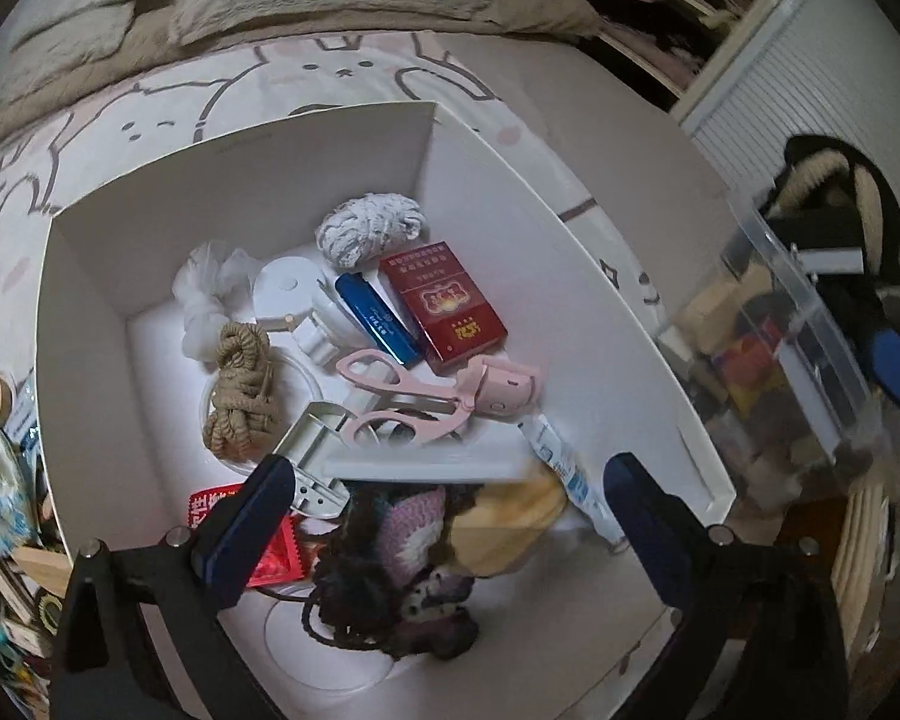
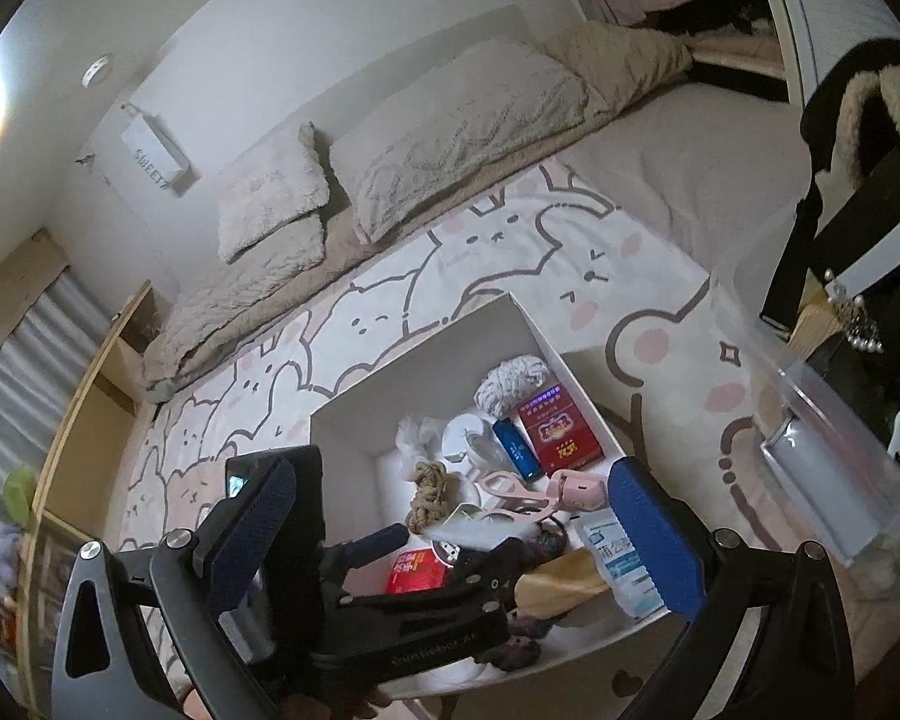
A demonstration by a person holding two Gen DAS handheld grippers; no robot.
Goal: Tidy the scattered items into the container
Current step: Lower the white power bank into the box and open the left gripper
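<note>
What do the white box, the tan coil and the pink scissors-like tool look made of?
White box: likely matte card, with thin flat creased walls. Tan coil: twisted fibre rope, dull; strands show. Pink tool: probably moulded plastic, smooth, slight sheen.

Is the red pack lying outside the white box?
No, the red pack lies inside the white box, right beside the blue case.

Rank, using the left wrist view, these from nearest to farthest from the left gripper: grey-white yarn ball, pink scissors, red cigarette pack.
1. Pink scissors, just ahead of the left gripper.
2. Red cigarette pack, mid-box, right.
3. Grey-white yarn ball, by the far wall.
</note>
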